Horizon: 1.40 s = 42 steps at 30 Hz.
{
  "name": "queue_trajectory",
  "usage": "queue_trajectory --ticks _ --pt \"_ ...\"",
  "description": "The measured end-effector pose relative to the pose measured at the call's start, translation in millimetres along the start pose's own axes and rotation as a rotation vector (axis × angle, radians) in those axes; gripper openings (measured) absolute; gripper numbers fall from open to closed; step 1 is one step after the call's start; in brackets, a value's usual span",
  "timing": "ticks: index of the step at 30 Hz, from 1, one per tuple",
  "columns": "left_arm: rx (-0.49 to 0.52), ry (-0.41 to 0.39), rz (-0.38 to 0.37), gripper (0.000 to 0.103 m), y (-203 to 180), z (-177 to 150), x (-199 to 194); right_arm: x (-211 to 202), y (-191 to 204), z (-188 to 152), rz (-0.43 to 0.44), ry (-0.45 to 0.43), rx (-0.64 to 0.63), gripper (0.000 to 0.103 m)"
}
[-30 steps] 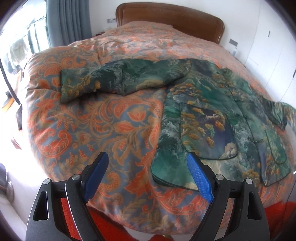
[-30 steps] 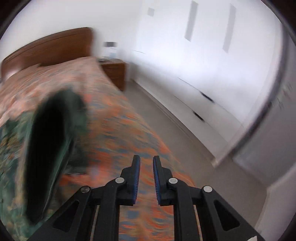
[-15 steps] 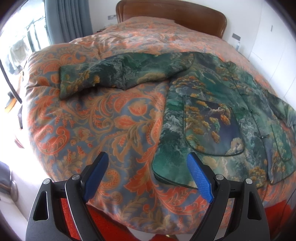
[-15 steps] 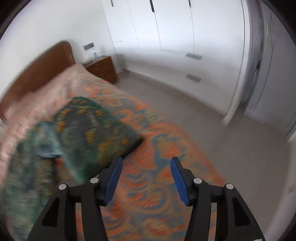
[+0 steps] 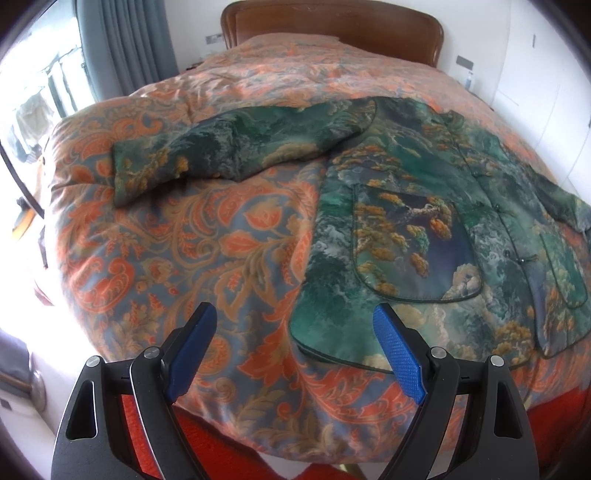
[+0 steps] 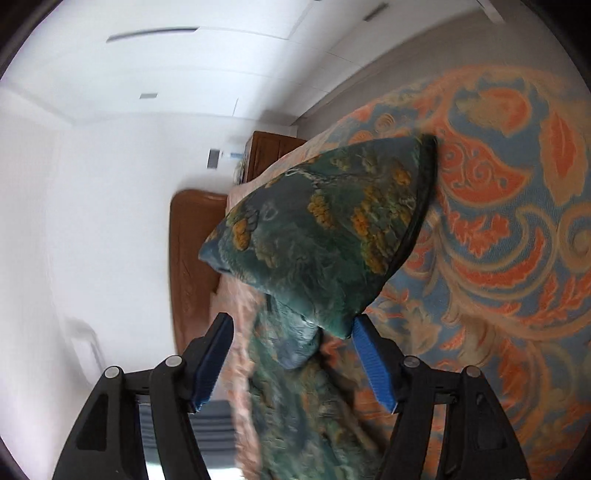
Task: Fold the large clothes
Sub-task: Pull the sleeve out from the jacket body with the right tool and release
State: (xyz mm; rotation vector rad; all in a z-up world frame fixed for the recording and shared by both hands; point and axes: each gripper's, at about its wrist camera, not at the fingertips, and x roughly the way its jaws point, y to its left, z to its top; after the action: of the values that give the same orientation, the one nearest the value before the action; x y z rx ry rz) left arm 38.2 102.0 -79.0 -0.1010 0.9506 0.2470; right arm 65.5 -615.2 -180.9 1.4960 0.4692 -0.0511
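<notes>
A wide bed covered by a quilted bedspread in orange, blue and tan paisley fills the left wrist view, with a brown wooden headboard at its far end, grey curtains at the far left and white wardrobe doors on the right. Spread flat on the bedspread, front side up, lies a green padded jacket printed with dark trees and yellow foliage. Its body lies on the right half of the bed, one sleeve stretched out to the left across the quilt. A large rounded patch pocket sits on the near front panel, with a row of small knot buttons beside it toward the right.

The left tongs hover above the near edge of the bed, blue-padded jaws spread wide and holding nothing; the jacket's lower left hem corner lies just beyond and between the fingertips, the right pad over the hem edge.

The right wrist view is rolled sideways and partly blurred. There the right tongs are also wide open and empty. The jacket's other sleeve rises from between the jaws, its dark-edged cuff end farthest away against the bedspread, its near fold just beside the right pad; whether it touches cannot be told. A brown wooden nightstand stands beyond.
</notes>
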Motion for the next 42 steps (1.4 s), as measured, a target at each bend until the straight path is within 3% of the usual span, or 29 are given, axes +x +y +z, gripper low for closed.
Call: queue_trajectory --ticks 6,11,15,18,19,20,22,24,26,28,30,33,36,39,42 --pt "-0.021 0.014 0.01 0.088 5 3 7 -35 -1 -27 0.043 0.018 0.031 0.07" --pt "-0.002 0.023 -0.009 0.088 -8 5 11 -31 5 -36 0.127 0.042 0.079 0.076" --pt "0.044 -0.006 0.01 0.088 -16 0 0 -6 7 -2 0.108 -0.089 0.08 0.077" --pt "0.056 -0.015 0.044 0.088 -13 -4 -2 6 -7 25 -0.013 -0.189 0.166 0.077" --pt "0.053 -0.014 0.051 0.088 -11 -4 -2 8 -5 33 -0.054 -0.227 0.149 0.07" --pt "0.045 -0.009 0.057 0.088 -7 -5 -1 7 7 40 -0.101 -0.269 0.068 0.053" --pt "0.026 0.006 0.062 0.088 -2 -5 3 7 50 46 -0.19 -0.288 -0.193 0.036" --pt "0.012 0.016 0.06 0.088 0 -4 8 3 103 37 -0.214 -0.299 -0.492 0.029" --pt "0.003 0.024 0.052 0.088 -1 -3 12 -4 148 15 -0.176 -0.293 -0.792 0.024" --pt "0.004 0.032 0.038 0.088 -5 -3 16 -9 160 11 -0.204 -0.303 -0.908 0.024" --pt "0.022 0.04 0.027 0.088 -12 -3 19 -6 143 23 -0.299 -0.29 -0.87 0.024" --pt "0.058 0.036 0.026 0.088 -19 -5 17 -5 83 55 -0.493 -0.268 -0.627 0.044" --pt "0.05 0.043 0.03 0.091 -12 -6 20 -21 34 63 -0.524 -0.259 -0.449 0.046" --pt "-0.009 0.068 0.012 0.091 -1 -4 27 -37 18 45 -0.531 -0.231 -0.461 0.046" --pt "-0.057 0.076 -0.009 0.091 6 -4 31 -56 26 11 -0.506 -0.191 -0.588 0.05"
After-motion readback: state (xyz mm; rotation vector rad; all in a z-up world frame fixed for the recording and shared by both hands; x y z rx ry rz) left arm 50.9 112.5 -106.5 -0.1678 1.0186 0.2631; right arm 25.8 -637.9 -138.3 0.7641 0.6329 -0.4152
